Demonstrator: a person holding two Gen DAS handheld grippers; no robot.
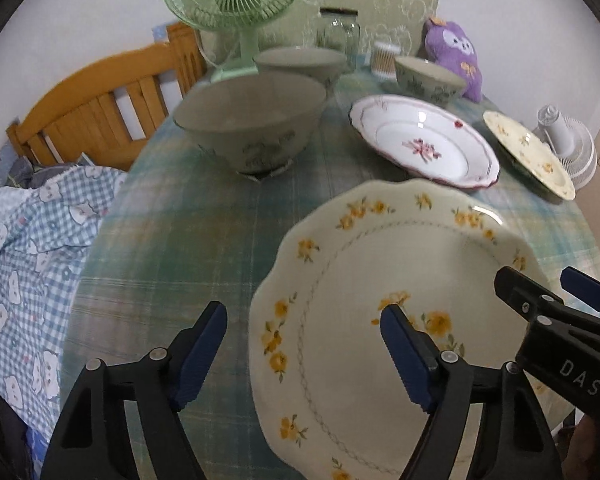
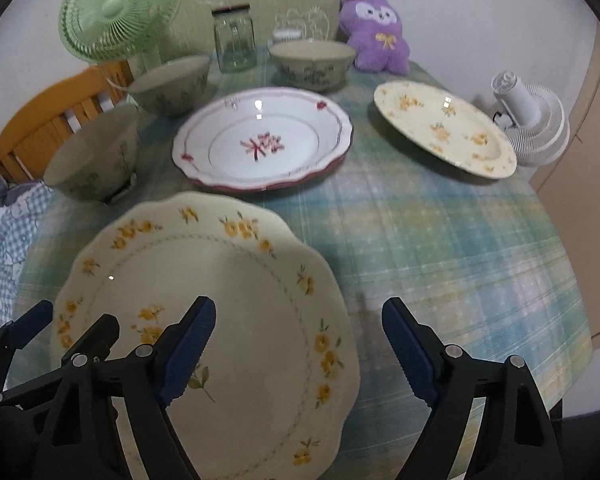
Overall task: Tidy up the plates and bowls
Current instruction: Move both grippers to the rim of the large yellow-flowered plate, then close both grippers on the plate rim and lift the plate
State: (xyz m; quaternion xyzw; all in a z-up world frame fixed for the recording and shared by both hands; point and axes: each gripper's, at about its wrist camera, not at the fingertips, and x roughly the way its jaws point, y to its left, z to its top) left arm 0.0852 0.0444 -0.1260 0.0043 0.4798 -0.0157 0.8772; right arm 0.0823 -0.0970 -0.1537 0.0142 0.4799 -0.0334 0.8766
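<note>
A large cream plate with yellow flowers lies near the table's front edge. My left gripper is open, straddling its left rim. My right gripper is open, straddling its right rim; it also shows in the left wrist view. A white plate with pink flowers lies behind. A smaller yellow-flowered plate lies at the right. Three grey-green bowls stand behind: one at the left, one further back, one at the back right.
A green fan, a glass jar and a purple plush toy stand at the back. A white fan lies at the right edge. A wooden bed frame is on the left.
</note>
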